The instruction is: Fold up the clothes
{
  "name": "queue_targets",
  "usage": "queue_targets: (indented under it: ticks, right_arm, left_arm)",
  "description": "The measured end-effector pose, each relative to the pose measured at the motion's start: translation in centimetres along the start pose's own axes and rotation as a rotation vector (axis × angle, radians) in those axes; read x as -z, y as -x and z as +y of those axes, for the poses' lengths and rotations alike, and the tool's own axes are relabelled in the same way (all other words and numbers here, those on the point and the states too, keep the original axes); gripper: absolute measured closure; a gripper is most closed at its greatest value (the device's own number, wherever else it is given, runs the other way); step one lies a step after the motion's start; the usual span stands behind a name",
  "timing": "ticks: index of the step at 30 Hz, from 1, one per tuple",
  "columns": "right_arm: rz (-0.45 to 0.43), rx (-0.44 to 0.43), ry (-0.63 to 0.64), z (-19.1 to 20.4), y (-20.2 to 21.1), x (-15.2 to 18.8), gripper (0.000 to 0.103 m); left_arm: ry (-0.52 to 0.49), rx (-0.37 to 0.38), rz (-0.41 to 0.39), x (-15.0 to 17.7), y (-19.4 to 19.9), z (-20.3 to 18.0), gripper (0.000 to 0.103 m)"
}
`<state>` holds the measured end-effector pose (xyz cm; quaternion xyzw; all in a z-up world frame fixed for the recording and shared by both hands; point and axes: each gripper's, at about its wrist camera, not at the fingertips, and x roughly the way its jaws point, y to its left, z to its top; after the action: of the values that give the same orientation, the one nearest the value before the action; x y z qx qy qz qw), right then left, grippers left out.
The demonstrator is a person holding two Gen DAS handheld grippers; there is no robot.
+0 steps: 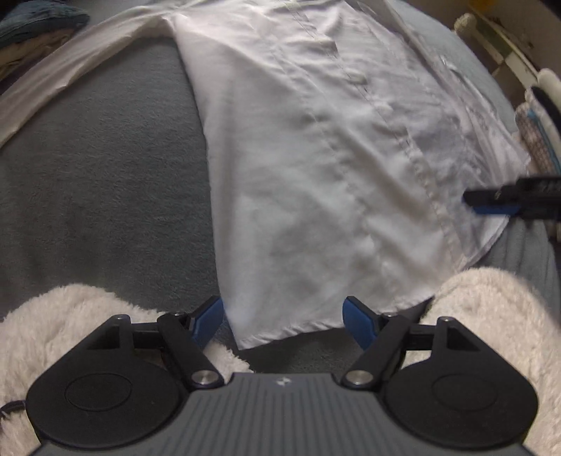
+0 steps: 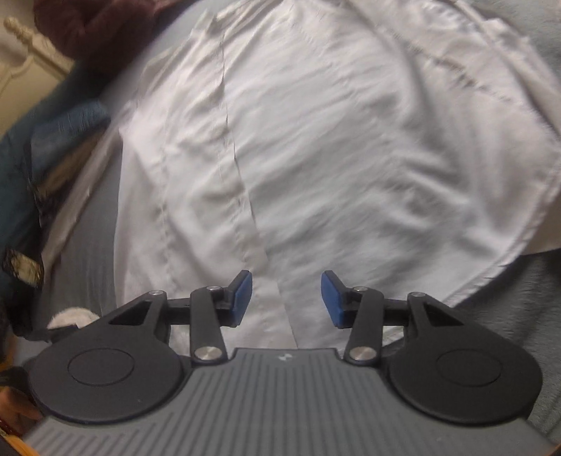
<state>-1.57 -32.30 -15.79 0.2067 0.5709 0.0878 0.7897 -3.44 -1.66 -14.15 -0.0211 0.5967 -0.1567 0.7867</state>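
Observation:
A white button-up shirt [image 1: 315,158] lies spread flat on a grey blanket [image 1: 105,175], one sleeve [image 1: 63,70] stretching off to the upper left. My left gripper [image 1: 282,310] stands open just above the shirt's near hem corner, with nothing between its blue pads. In the left wrist view my right gripper [image 1: 471,201] reaches in from the right edge over the shirt's far side. In the right wrist view the shirt [image 2: 350,158] fills the picture, and the right gripper [image 2: 286,286] hangs open over the button placket [image 2: 245,196], not gripping the cloth.
Fluffy cream sleeves [image 1: 491,315] of the person frame the left gripper. Dark teal clothes [image 2: 52,133] and a maroon fuzzy garment [image 2: 105,28] lie beside the shirt. White furniture [image 1: 498,45] stands past the blanket's edge.

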Motion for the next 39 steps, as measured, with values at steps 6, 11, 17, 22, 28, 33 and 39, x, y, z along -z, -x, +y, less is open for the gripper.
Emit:
queue_targets:
  ticks: [6,11,17,22,28,33,39]
  right_arm:
    - [0.090,-0.002,0.001,-0.2,-1.6,-0.4,0.060]
    - [0.129,-0.011,0.011,-0.2,-1.7,-0.4,0.061]
    - [0.176,-0.021,0.023,-0.3,-1.9,-0.4,0.063]
    - [0.218,-0.007,0.058,0.2,-2.3,0.2,0.093]
    - [0.167,0.042,0.098,0.5,-1.4,0.8,0.103]
    - [0.131,0.056,0.089,0.0,-0.8,0.7,0.103]
    - [0.107,0.091,0.103,0.0,-0.6,0.8,0.103]
  left_arm:
    - [0.068,0.006,-0.104,0.7,1.5,1.3,0.027]
    - [0.217,0.015,-0.200,-0.4,2.4,4.3,0.027]
    - [0.297,0.020,-0.172,-2.0,1.3,6.5,0.032]
    - [0.252,0.010,-0.141,-2.1,0.2,5.5,0.037]
    - [0.252,0.046,-0.100,-1.7,-0.6,5.9,0.048]
    - [0.203,0.048,-0.056,-1.6,-1.3,5.0,0.050]
    - [0.140,0.026,-0.011,-1.2,-1.6,4.3,0.053]
